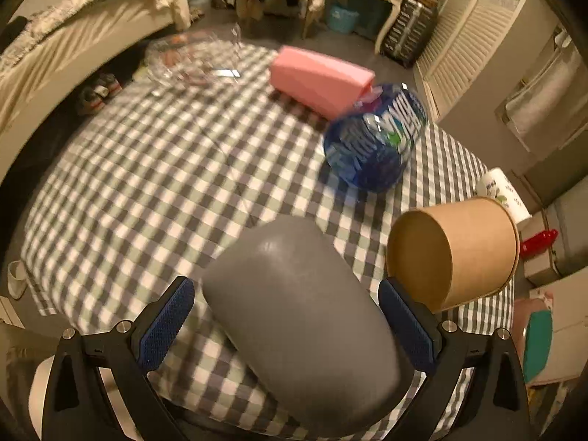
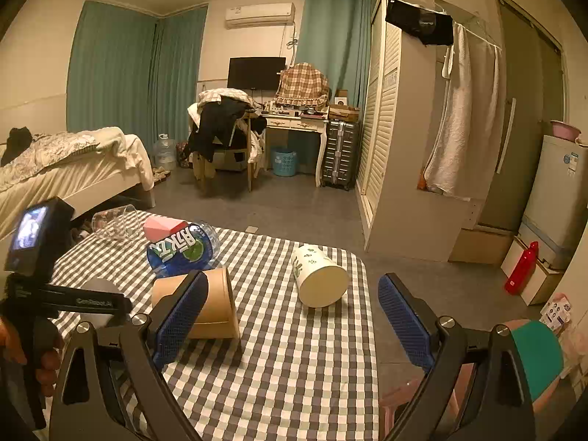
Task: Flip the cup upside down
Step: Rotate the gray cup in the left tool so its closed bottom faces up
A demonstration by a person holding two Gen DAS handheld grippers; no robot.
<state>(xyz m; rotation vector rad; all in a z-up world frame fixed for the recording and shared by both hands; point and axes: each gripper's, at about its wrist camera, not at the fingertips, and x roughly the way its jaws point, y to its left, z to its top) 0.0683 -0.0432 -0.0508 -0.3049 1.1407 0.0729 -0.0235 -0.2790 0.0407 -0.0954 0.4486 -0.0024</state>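
**Grey cup between left jaws, not yet gripped**

We find the matte grey rounded cup (image 1: 294, 316) lying on its side at lower centre of the left wrist view, on the checked tablecloth (image 1: 147, 183). Its long axis runs forward between the fingers of the left gripper (image 1: 286, 325), whose jaws stand apart, seemingly clear of it. The right gripper (image 2: 290, 318) also stands wide apart, holding nothing. We judge the left nearer.

- Around you, a warm-lit bedroom with a grey floor (image 2: 294, 205).
- Teal curtains (image 2: 110, 70) cover the far wall.
- A bed (image 2: 55, 169) sits left.
- A white desk (image 2: 294, 125) holds a dark monitor (image 2: 256, 72).
- A louvred wardrobe (image 2: 386, 110) stands right.
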